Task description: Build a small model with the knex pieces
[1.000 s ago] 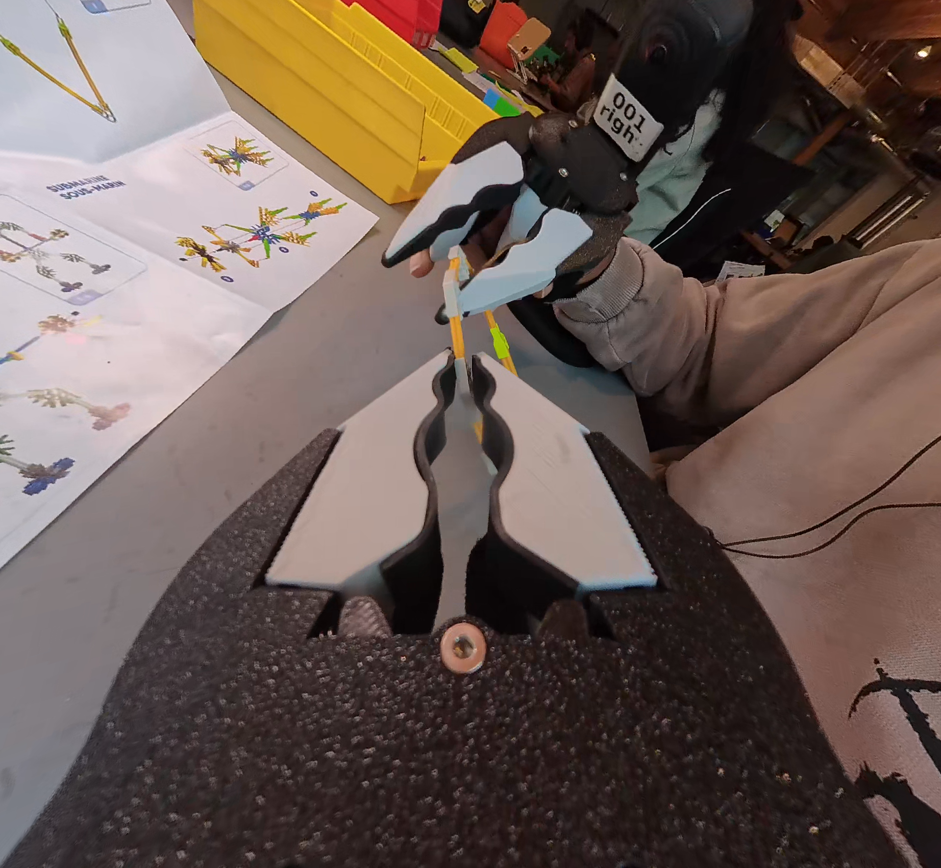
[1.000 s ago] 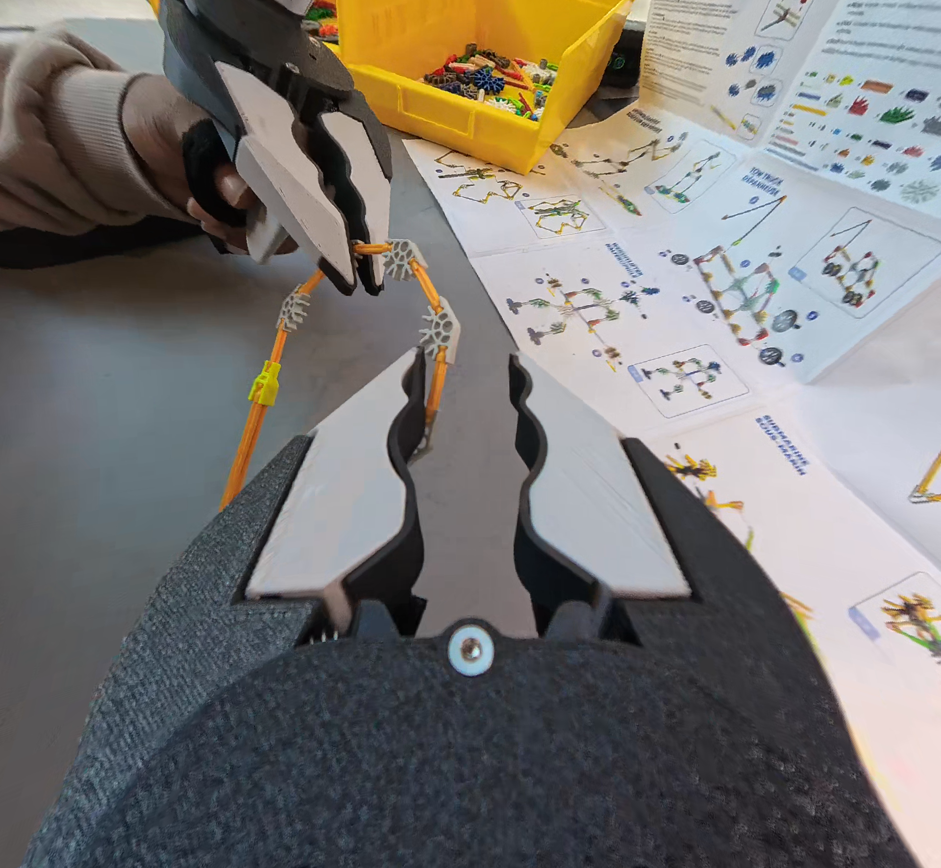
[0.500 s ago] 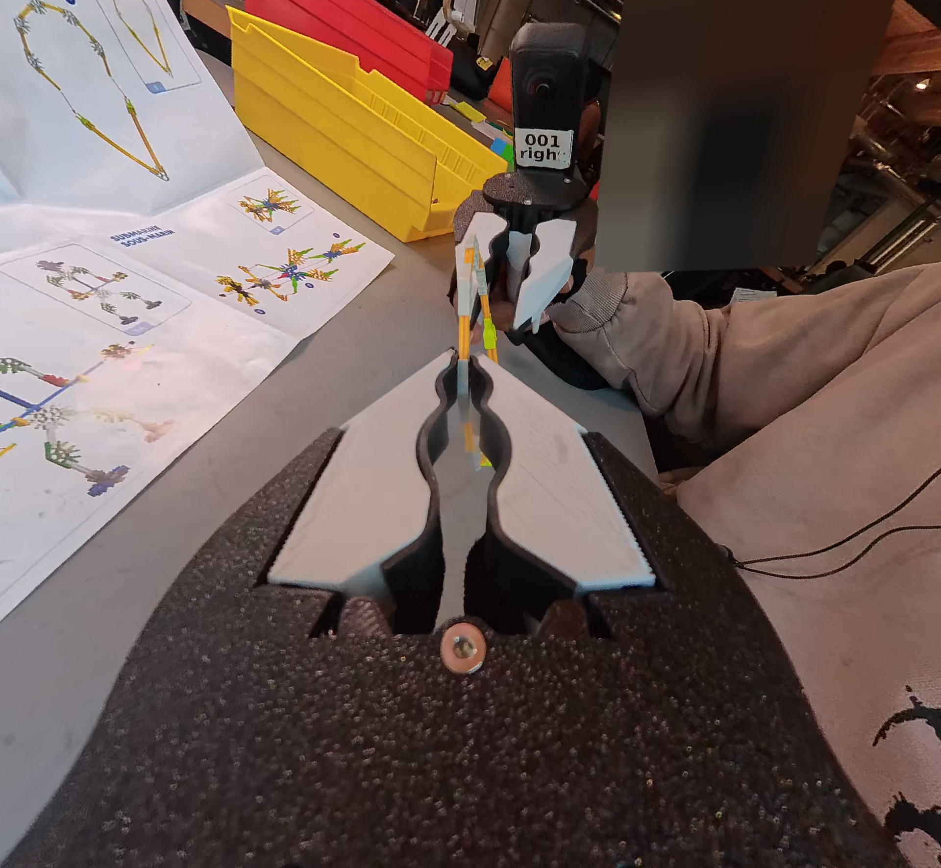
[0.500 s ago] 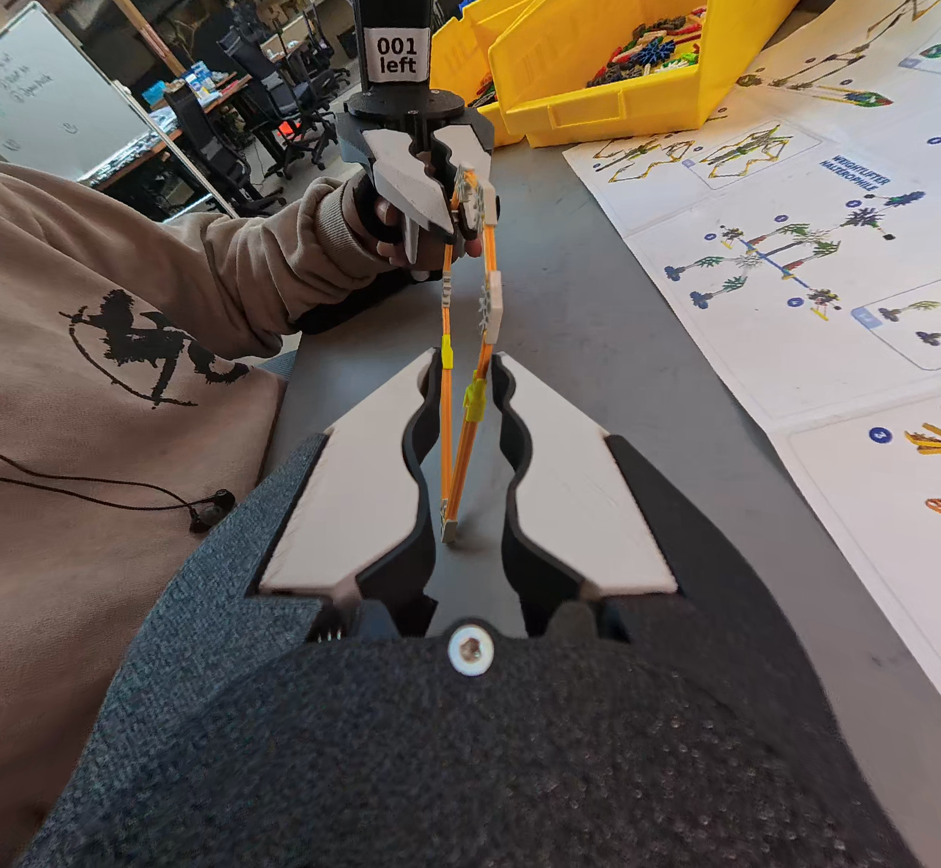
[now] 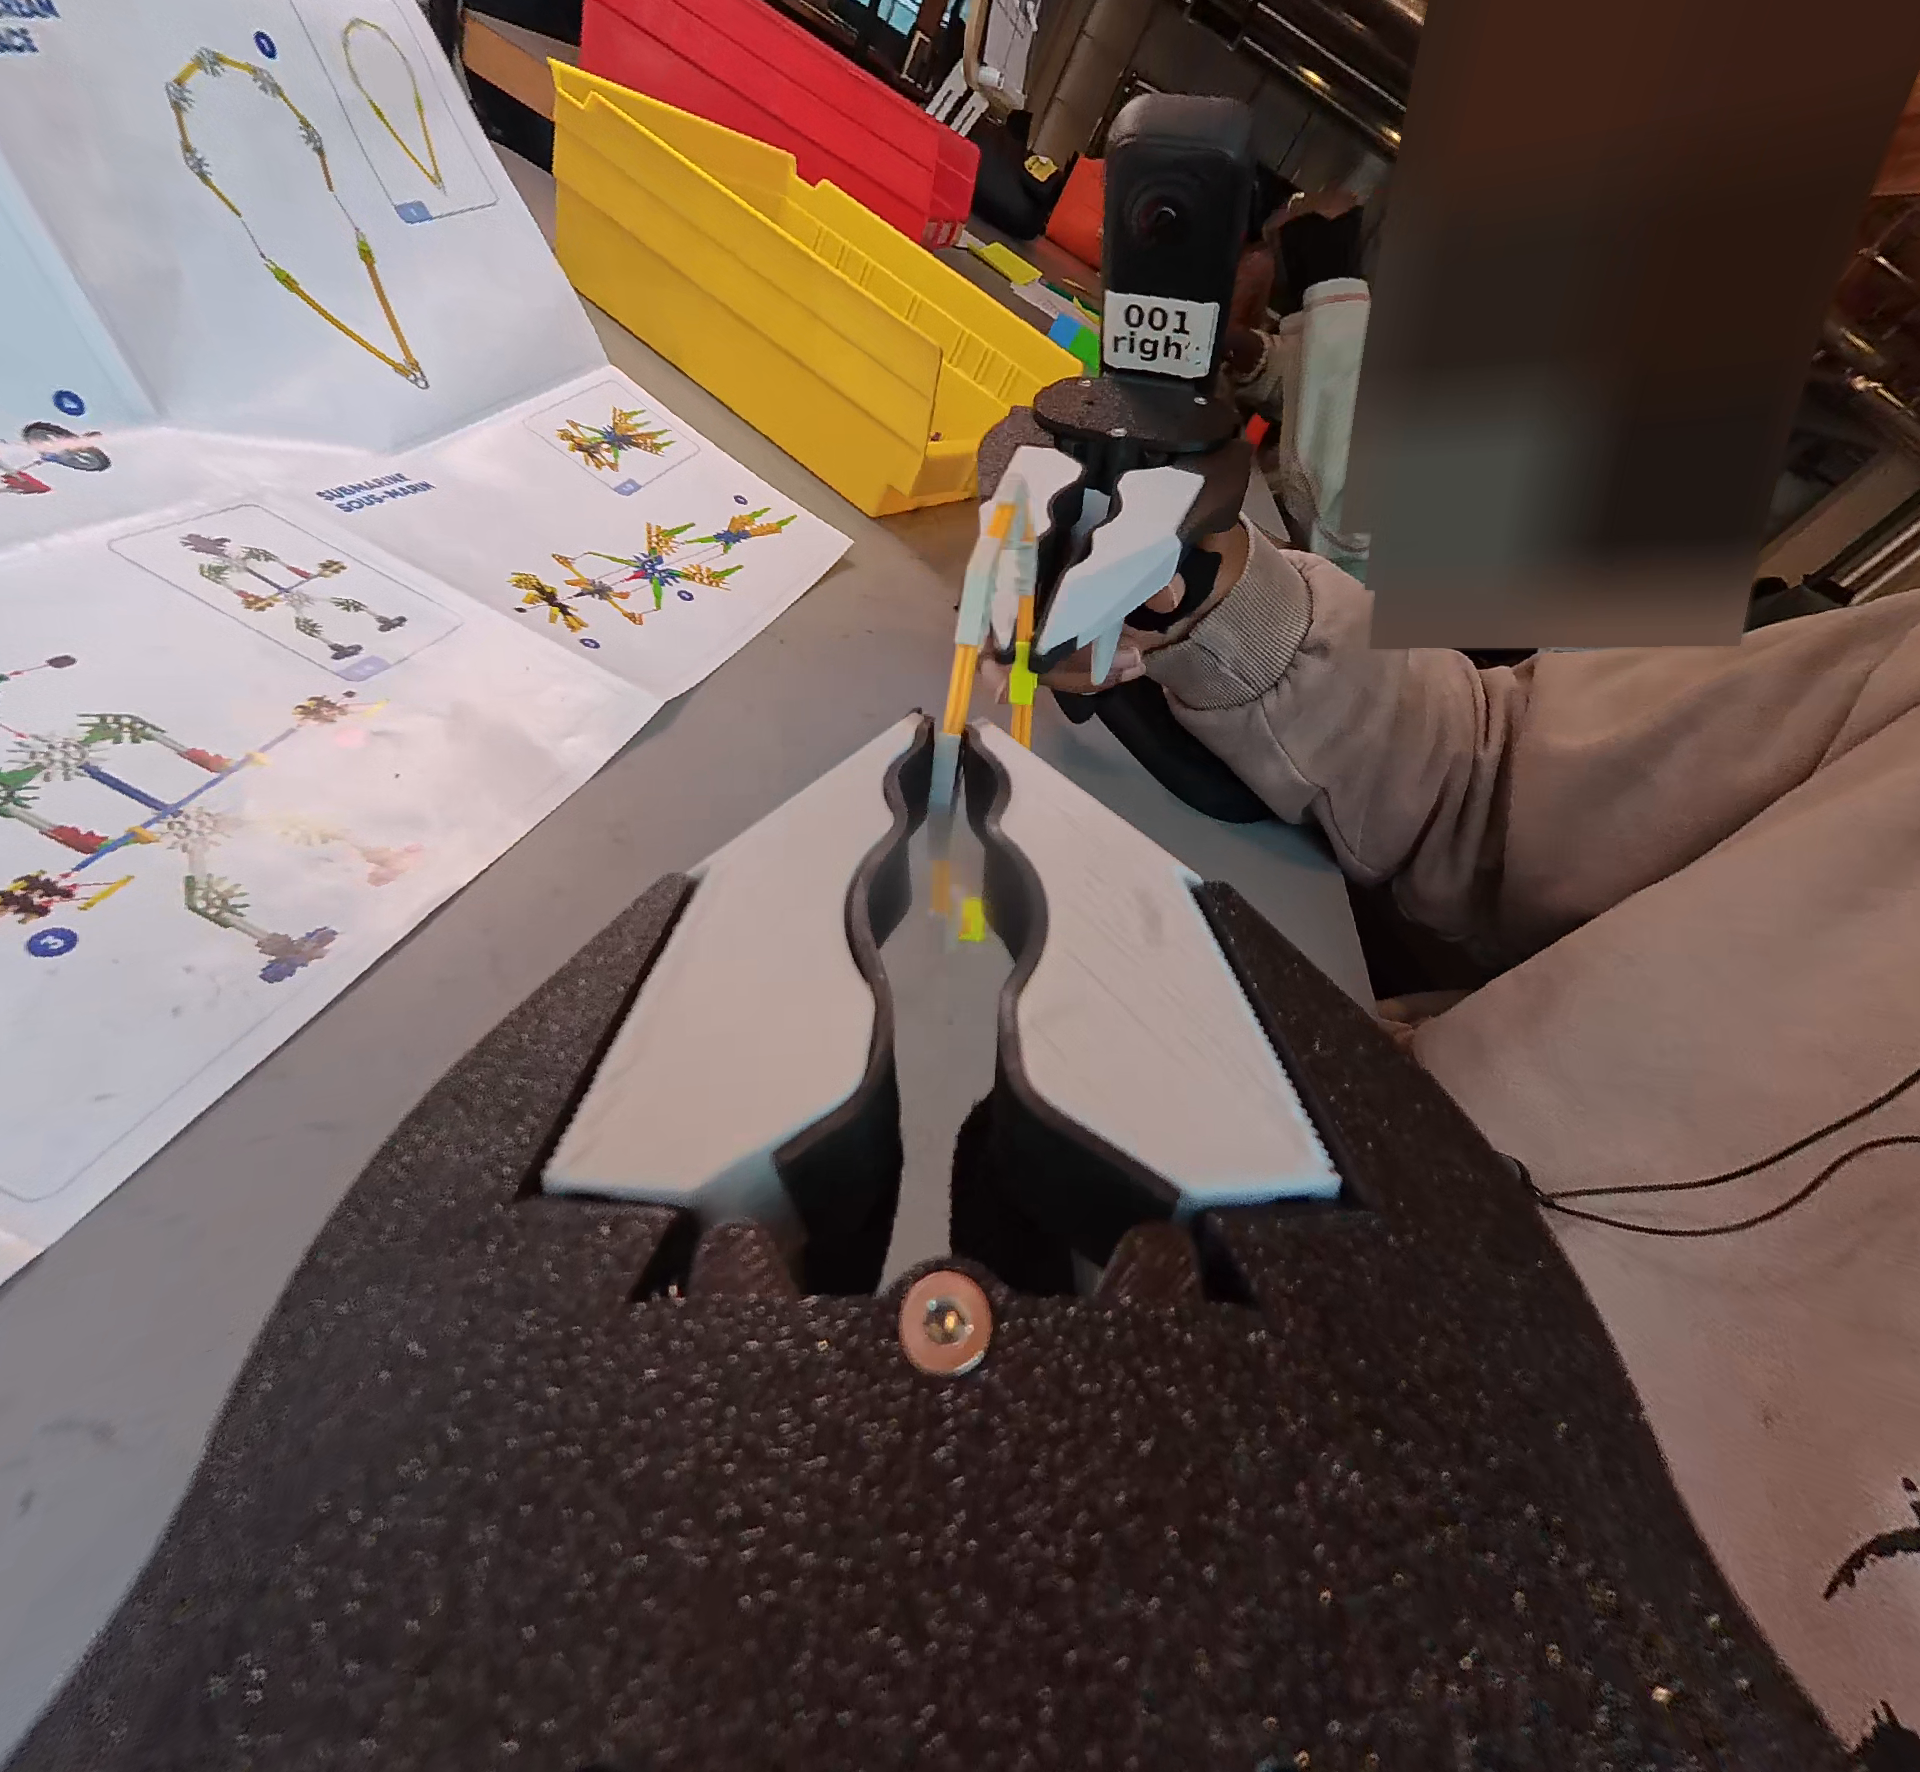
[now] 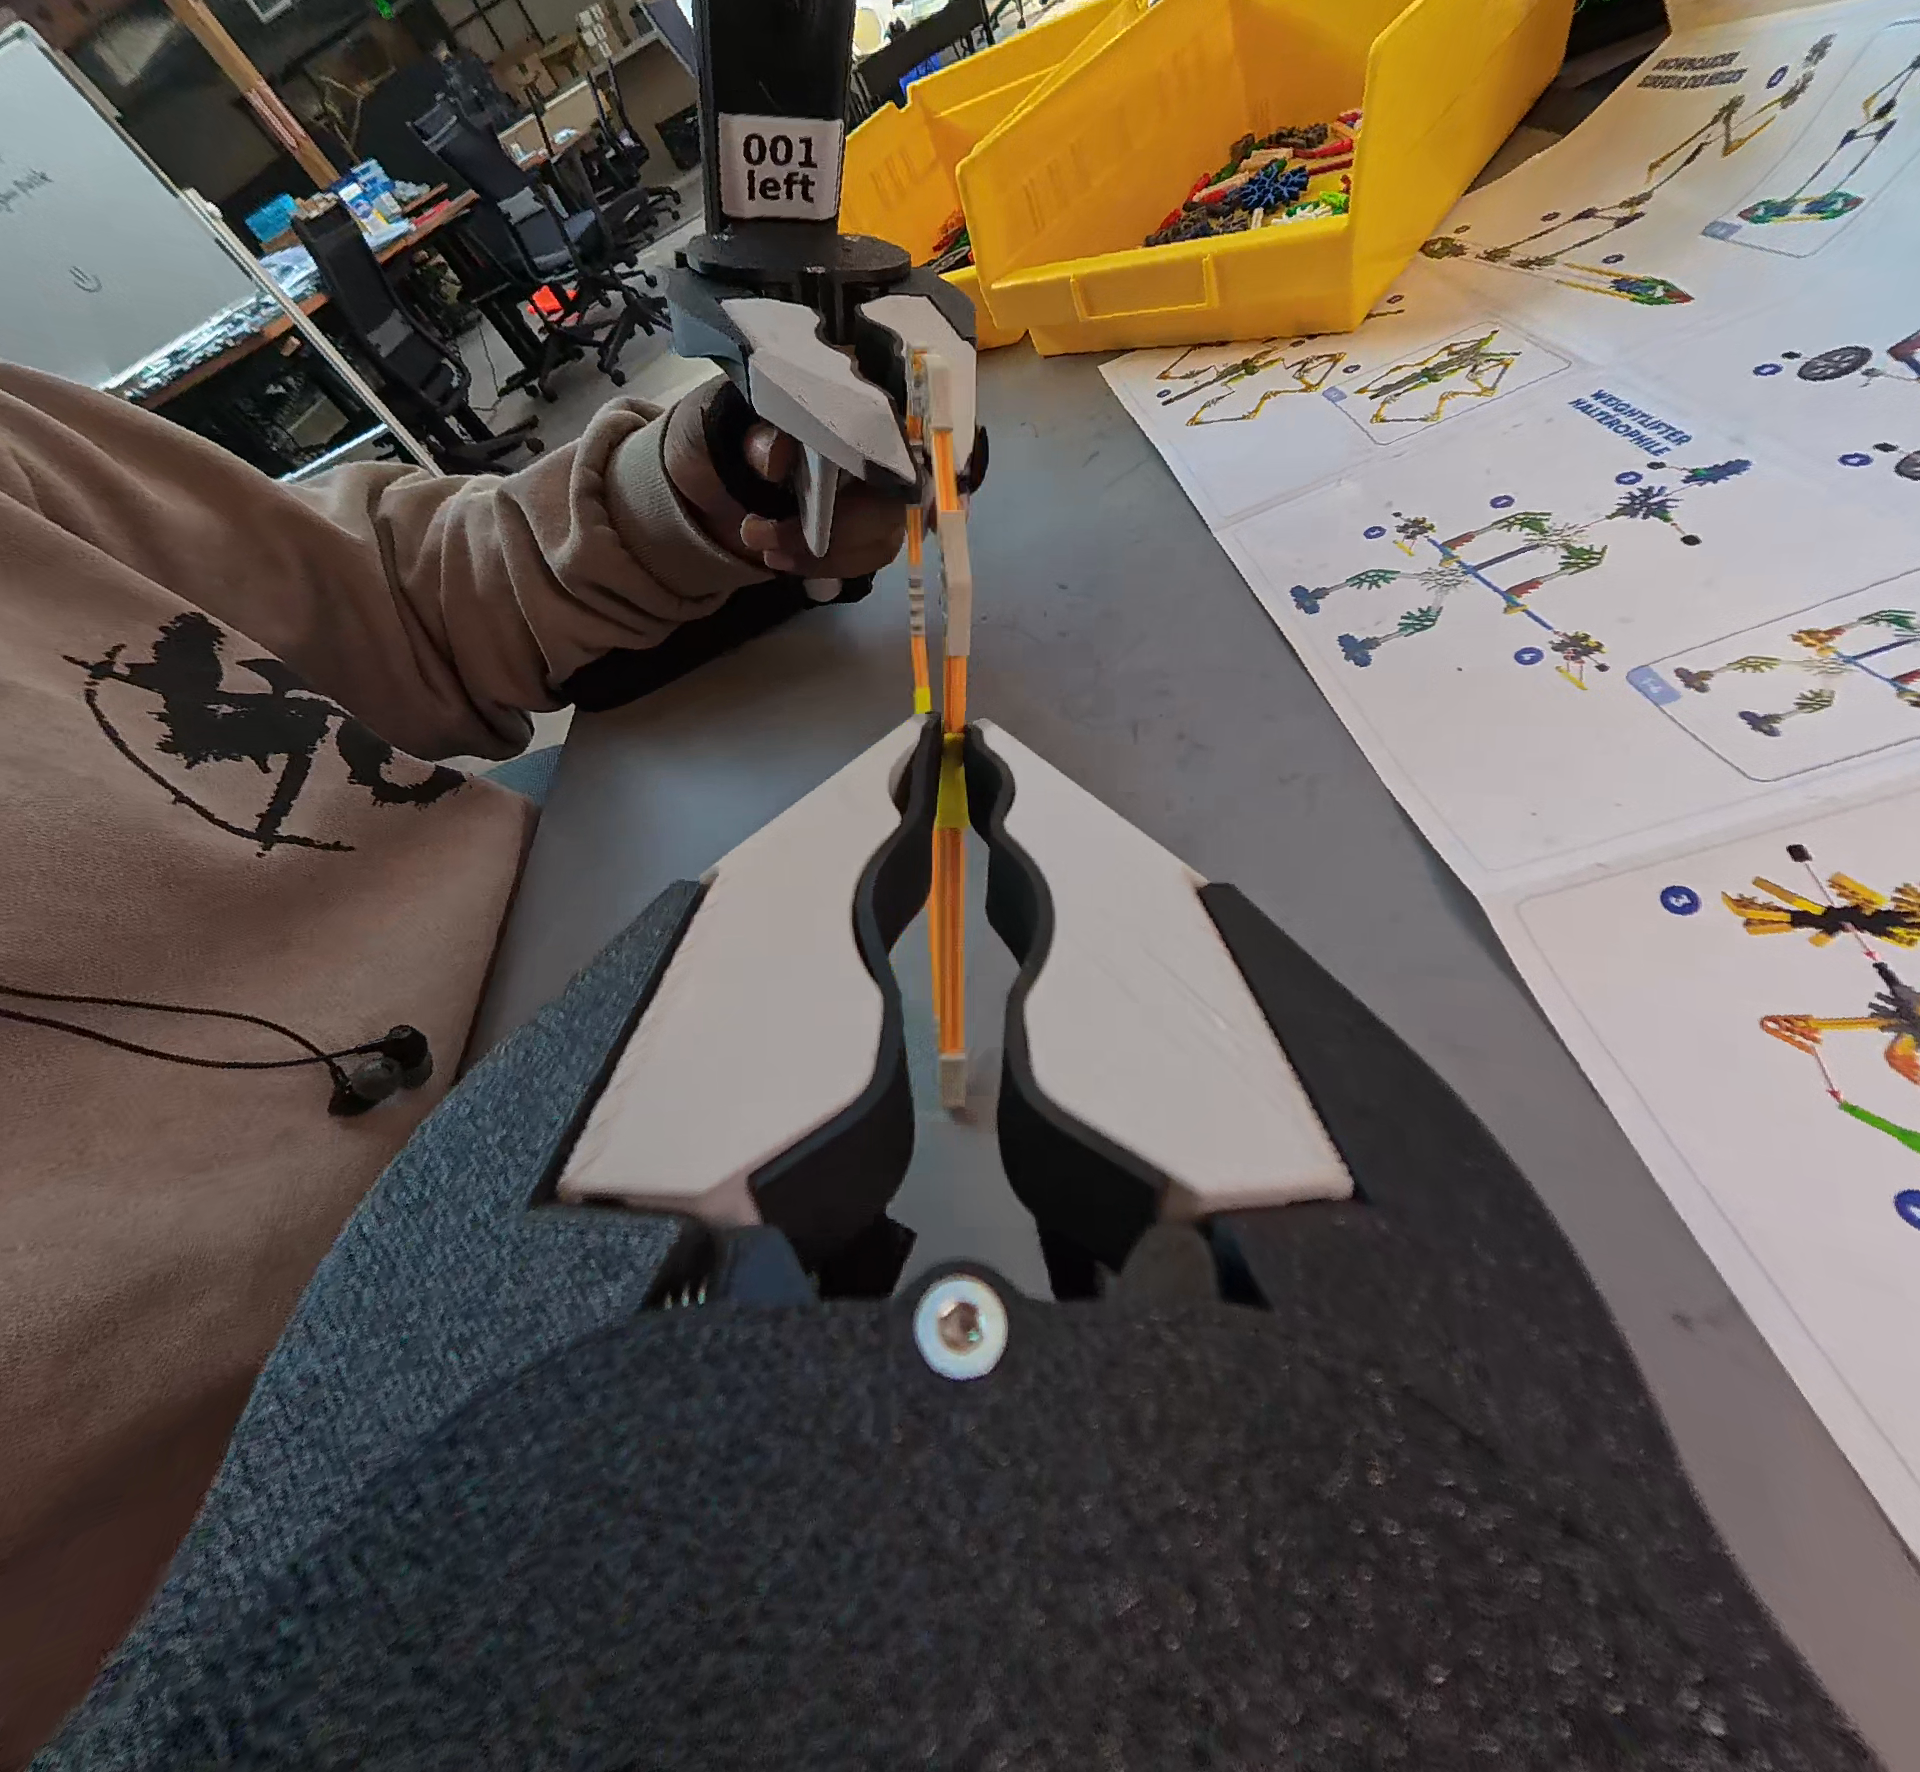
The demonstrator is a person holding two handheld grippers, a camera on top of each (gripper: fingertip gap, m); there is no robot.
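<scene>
1. Grip: your left gripper [image 5: 943, 758] and right gripper [image 6: 943, 743] both clamp the rod chain [image 6: 948, 673], stretched between them above the table [image 6: 1143, 683].
2. Pulling apart or twisting could pop a connector [image 6: 956, 579].

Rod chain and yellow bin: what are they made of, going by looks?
Rod chain: looks like moulded plastic, glossy orange rods with matte grey and yellow-green connectors; thin, uniform colour.
Yellow bin: likely rigid injection-moulded plastic; smooth semi-gloss walls, moulded label slot in front.
</scene>
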